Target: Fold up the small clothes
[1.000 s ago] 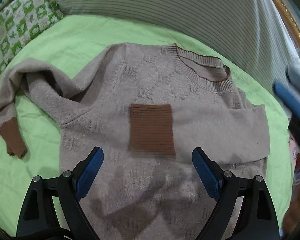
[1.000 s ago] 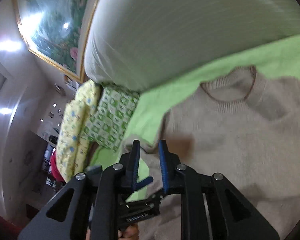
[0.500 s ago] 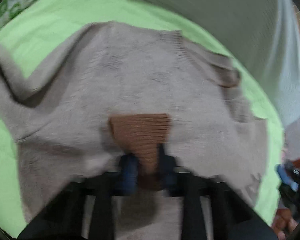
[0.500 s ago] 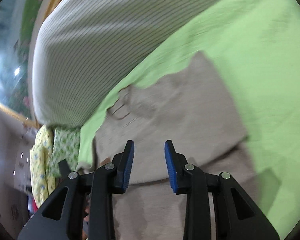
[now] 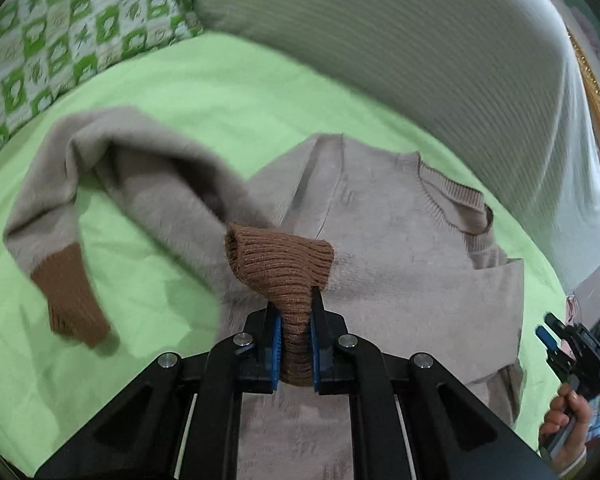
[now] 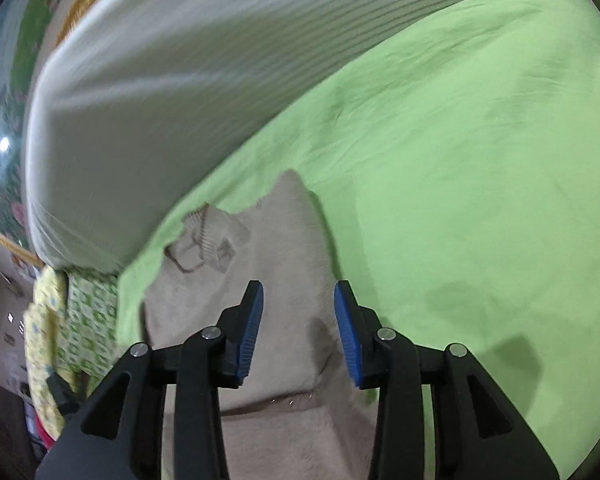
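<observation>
The left gripper (image 5: 295,334) pinches the sweater's (image 5: 400,248) brown cuff (image 5: 280,264) tight — the right gripper (image 6: 298,334), jaws just widening, hovers empty above the sweater's edge on the green sheet (image 6: 480,200).

A home bedroom: a bed spread with a light green sheet (image 5: 228,92), a large white ribbed bolster (image 5: 400,48) along its far edge, a green-and-white checked pillow (image 5: 60,36) and a yellow patterned cushion (image 6: 40,328) at one end, and a gilt-framed painting (image 6: 16,92) on the wall.
</observation>
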`<action>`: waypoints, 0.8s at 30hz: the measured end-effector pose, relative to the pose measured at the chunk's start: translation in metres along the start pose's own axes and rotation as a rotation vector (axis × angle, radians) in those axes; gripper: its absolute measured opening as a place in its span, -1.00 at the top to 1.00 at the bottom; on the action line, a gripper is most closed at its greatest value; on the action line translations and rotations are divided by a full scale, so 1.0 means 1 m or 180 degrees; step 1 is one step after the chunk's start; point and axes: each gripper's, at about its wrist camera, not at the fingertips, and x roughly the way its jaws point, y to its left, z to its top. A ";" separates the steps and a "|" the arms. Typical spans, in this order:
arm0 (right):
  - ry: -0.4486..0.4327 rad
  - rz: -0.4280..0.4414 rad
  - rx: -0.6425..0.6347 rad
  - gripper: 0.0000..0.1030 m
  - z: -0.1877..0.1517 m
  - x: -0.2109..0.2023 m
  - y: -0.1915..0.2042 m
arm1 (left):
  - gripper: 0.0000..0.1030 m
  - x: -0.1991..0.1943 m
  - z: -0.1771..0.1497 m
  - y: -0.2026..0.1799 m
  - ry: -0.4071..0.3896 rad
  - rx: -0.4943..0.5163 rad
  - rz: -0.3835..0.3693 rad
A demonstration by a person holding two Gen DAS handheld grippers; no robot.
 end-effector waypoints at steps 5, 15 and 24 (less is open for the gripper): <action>0.0287 -0.0262 -0.0265 0.18 0.011 0.047 0.003 | 0.81 0.001 -0.013 -0.007 0.0055 0.0129 0.0012; 0.0118 -0.0582 -0.0571 0.85 0.043 0.021 -0.003 | 0.81 0.011 -0.015 -0.043 0.0081 0.0319 -0.0199; 0.0174 -0.0855 -0.0581 0.89 0.040 0.034 -0.021 | 0.78 0.053 -0.016 -0.043 0.0164 0.0581 0.0076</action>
